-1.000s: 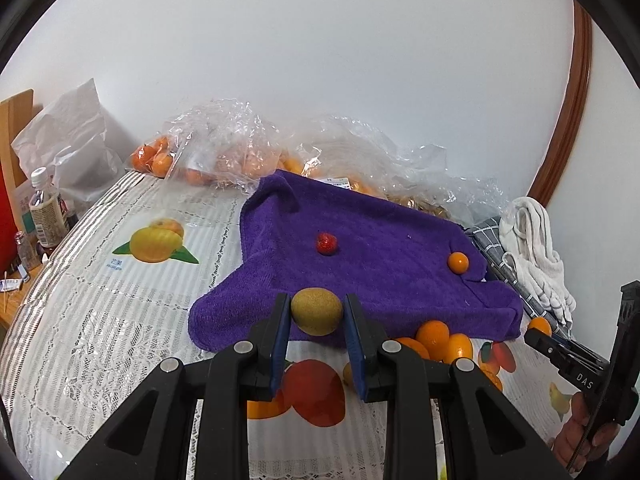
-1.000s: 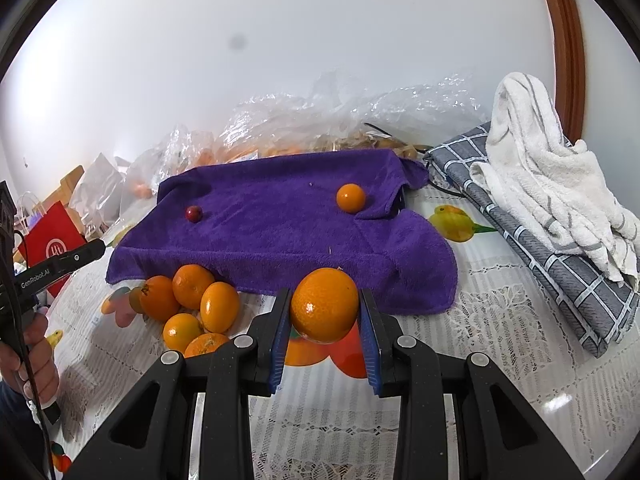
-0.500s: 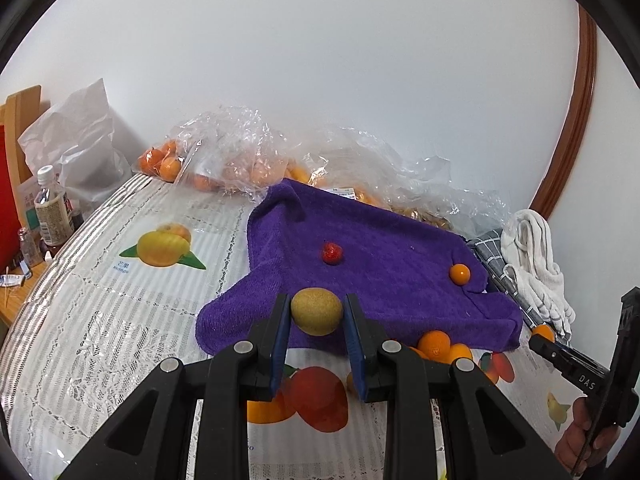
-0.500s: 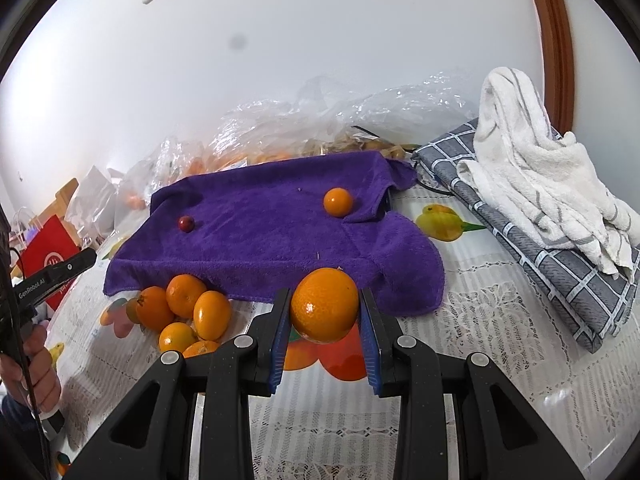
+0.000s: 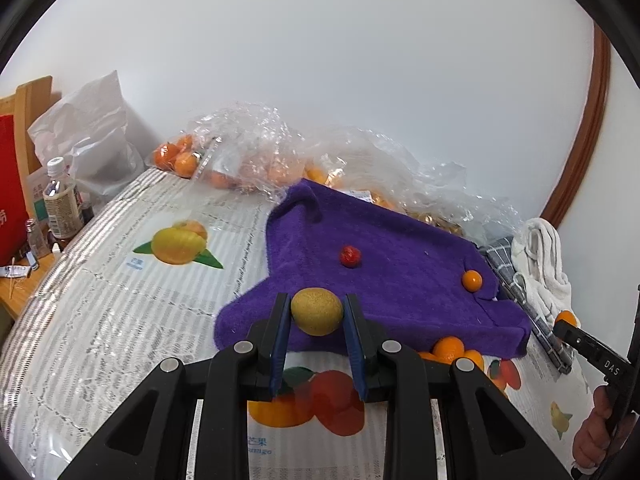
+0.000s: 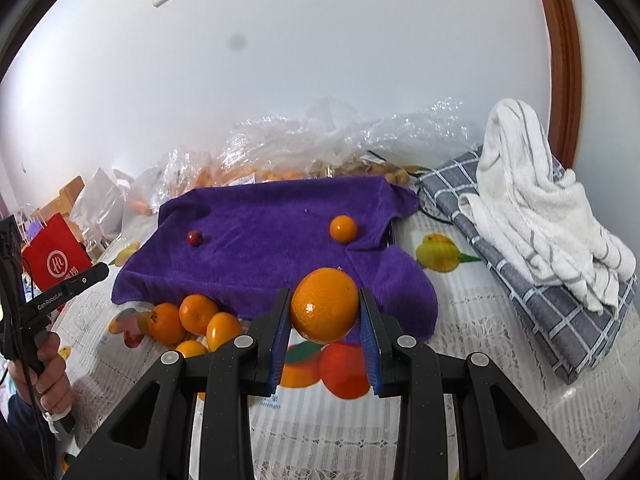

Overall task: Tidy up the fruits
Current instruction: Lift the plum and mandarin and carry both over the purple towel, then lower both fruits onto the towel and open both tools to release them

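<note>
Kiwi [image 5: 317, 311] in left gripper [image 5: 316, 322], orange [image 6: 324, 305] in right gripper [image 6: 325, 320].

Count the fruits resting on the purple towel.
2: a small red fruit toward its left and a small orange toward its right on the purple towel.

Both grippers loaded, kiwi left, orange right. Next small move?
Probably carry the right gripper forward over the purple towel and set its orange beside the small orange already there. The left gripper holds the kiwi, which looks suited to open towel near the red fruit.
</note>
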`<action>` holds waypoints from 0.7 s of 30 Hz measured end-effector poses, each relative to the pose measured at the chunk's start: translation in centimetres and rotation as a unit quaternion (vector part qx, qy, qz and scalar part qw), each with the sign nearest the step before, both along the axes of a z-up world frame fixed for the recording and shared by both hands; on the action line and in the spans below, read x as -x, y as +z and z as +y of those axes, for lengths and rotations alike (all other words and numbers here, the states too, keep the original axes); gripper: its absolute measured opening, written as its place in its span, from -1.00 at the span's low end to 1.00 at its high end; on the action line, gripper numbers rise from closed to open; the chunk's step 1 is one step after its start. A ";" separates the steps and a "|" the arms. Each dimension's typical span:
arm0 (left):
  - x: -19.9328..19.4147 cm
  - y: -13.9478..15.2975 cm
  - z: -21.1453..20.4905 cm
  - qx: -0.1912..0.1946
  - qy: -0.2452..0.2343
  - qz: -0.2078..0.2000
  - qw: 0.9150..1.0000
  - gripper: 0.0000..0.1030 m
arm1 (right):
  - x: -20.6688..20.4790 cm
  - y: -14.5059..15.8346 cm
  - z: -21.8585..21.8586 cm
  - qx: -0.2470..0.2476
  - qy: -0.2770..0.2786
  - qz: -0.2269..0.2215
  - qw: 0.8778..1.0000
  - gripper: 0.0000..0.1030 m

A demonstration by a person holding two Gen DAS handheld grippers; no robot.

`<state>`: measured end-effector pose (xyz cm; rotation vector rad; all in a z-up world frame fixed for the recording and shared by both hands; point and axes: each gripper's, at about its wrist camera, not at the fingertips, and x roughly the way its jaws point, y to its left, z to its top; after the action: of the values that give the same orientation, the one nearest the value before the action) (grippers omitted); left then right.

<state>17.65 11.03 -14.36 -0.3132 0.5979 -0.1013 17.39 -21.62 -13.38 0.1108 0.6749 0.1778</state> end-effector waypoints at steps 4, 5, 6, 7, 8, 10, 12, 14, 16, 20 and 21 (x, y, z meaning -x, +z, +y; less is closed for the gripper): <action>-0.9 1.6 -0.2 0.004 -0.007 0.000 1.000 -0.51 | -1.3 1.1 0.1 -0.005 0.008 -0.008 1.000 -0.37; -1.2 1.9 -0.3 0.002 -0.009 0.000 1.000 -0.51 | -1.8 1.5 0.2 -0.005 0.009 -0.010 1.000 -0.37; -1.8 2.4 -0.6 -0.002 -0.012 0.002 1.000 -0.51 | -2.4 1.8 0.3 -0.004 0.011 -0.012 1.000 -0.37; -2.3 2.6 -0.8 -0.004 -0.014 0.003 1.000 -0.51 | -3.0 2.1 0.4 -0.002 0.012 -0.014 1.000 -0.37; -3.0 2.9 -1.0 -0.005 -0.017 0.004 1.000 -0.51 | -3.6 2.4 0.5 0.000 0.013 -0.017 1.000 -0.37; -4.1 3.2 -1.4 -0.014 -0.020 0.008 1.000 -0.51 | -4.7 2.8 0.5 0.006 0.013 -0.019 1.000 -0.37; -5.3 3.2 -1.9 -0.028 -0.018 0.014 0.999 -0.51 | -6.1 2.9 0.6 0.012 0.015 -0.015 1.000 -0.37; -6.6 2.9 -2.4 -0.032 -0.020 0.022 0.999 -0.51 | -7.5 2.5 0.7 0.018 0.019 -0.008 1.000 -0.37; -7.7 2.4 -2.8 -0.034 -0.022 0.034 0.999 -0.51 | -8.6 1.6 0.9 0.026 0.018 0.003 0.999 -0.37; -9.5 0.7 -3.6 -0.053 -0.026 0.053 0.997 -0.51 | -10.3 -0.7 1.2 0.035 0.019 0.027 0.999 -0.37; -9.8 0.2 -3.8 -0.066 -0.025 0.054 0.996 -0.51 | -10.6 -1.2 1.3 0.037 0.021 0.029 0.999 -0.37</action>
<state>27.40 7.24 -14.13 -0.1760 0.7173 -0.0934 28.04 -20.36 -14.56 0.0305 0.7419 0.1912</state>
